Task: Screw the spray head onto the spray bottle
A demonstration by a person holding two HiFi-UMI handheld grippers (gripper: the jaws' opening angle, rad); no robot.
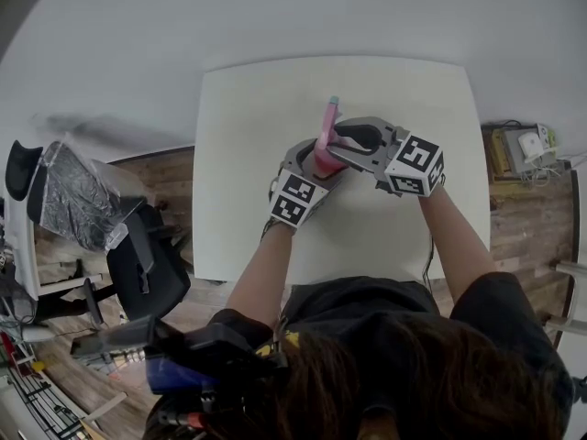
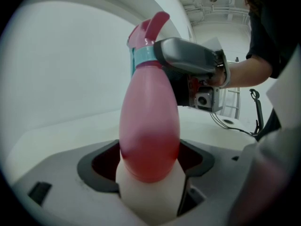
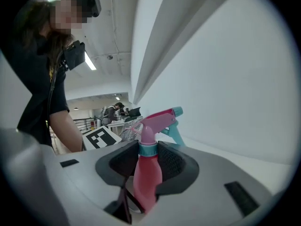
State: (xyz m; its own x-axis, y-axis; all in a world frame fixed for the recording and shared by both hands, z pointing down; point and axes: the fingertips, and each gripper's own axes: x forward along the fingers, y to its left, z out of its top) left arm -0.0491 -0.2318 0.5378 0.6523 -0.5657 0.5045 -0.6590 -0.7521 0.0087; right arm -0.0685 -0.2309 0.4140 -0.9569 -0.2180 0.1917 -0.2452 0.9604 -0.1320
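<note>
1. Pink spray bottle (image 2: 149, 126): translucent pink upper body, whitish at the base, teal collar (image 2: 142, 56) at the neck. The pink spray head (image 3: 157, 119) with a teal nozzle tip sits on top.
2. Location: over the middle of the white table (image 1: 257, 108). Can't tell whether the base touches the tabletop.
3. Axis: long axis is roughly upright, head up. In the head view it leans toward the table's far edge, and the nozzle points the same way.
4. Left gripper (image 1: 318, 166): jaws clamped on the lower body, one on each side, coming in from the table's near-left side.
5. Right gripper (image 1: 332, 145): jaws pinched on the teal collar just under the spray head, coming in from the table's right and sitting above the left gripper.
6. Arms: both bare forearms cross the table's near edge and converge at the bottle. The marker cubes face up toward the head camera.
</note>
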